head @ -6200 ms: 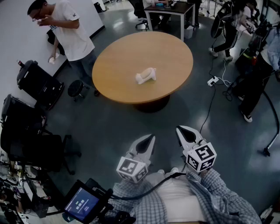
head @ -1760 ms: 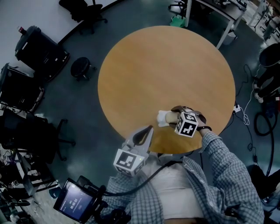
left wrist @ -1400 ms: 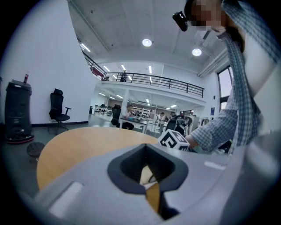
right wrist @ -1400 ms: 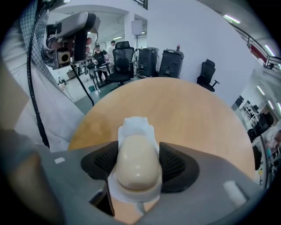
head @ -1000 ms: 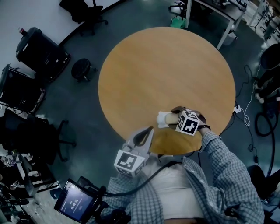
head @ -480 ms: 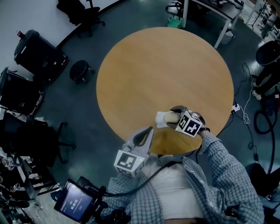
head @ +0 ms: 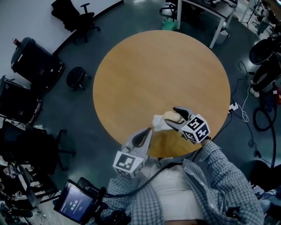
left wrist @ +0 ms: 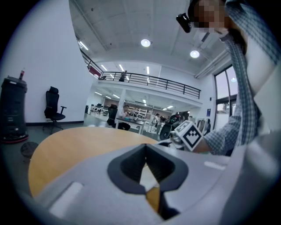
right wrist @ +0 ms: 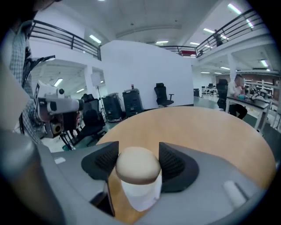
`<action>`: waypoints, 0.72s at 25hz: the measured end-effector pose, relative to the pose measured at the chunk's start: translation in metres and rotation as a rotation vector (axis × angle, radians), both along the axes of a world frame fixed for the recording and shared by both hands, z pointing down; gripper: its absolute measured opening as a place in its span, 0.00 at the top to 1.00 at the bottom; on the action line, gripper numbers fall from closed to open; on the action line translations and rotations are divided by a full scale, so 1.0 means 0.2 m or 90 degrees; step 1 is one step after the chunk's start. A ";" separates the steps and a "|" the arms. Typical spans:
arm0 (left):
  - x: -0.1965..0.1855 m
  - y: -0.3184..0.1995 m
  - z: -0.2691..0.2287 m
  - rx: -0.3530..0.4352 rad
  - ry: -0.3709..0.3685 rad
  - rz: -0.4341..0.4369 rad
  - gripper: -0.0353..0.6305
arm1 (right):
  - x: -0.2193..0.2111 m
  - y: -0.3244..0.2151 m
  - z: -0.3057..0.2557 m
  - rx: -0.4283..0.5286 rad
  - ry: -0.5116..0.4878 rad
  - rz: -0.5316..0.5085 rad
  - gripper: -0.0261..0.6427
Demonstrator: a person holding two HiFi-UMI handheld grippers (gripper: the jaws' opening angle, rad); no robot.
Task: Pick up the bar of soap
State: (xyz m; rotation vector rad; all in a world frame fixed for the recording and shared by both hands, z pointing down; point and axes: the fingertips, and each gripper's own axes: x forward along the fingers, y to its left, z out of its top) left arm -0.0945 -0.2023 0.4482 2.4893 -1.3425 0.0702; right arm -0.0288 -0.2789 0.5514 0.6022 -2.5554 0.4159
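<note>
A beige bar of soap [head: 174,117] with a white wrapper [head: 159,123] hanging from it is off the round wooden table [head: 158,70], near its front edge. My right gripper [head: 172,116] is shut on the soap. In the right gripper view the soap [right wrist: 137,166] sits between the two dark pads, with the wrapper [right wrist: 140,193] dangling below and the right gripper [right wrist: 138,150] above the tabletop [right wrist: 206,127]. My left gripper [head: 148,130] hangs at the table's front edge, left of the soap, jaws together and holding nothing. The left gripper [left wrist: 145,146] view shows its tips meeting.
Office chairs [head: 85,13] and black cases [head: 37,63] stand to the left of the table, with a stool [head: 74,78] beside them. A desk [head: 202,13] stands at the back. Cables and a power strip [head: 233,107] lie on the floor at the right. A tablet [head: 79,203] sits at bottom left.
My right gripper has lifted the soap and its wrapper off the table and rolled, and its marker cube now sits lower and further right. The left gripper has stayed where it was.
</note>
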 end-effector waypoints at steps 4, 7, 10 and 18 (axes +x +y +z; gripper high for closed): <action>0.01 -0.02 0.00 0.005 -0.002 0.013 0.95 | 0.01 -0.01 -0.08 0.024 -0.019 0.036 0.53; 0.03 -0.03 -0.01 0.006 0.000 0.021 0.95 | 0.01 -0.01 -0.09 0.030 -0.021 0.045 0.53; 0.06 -0.04 -0.01 0.010 0.006 0.027 0.95 | 0.03 -0.01 -0.14 0.037 -0.040 0.059 0.53; 0.07 -0.04 -0.02 0.013 0.007 0.033 0.95 | 0.06 -0.01 -0.28 0.068 -0.078 0.087 0.54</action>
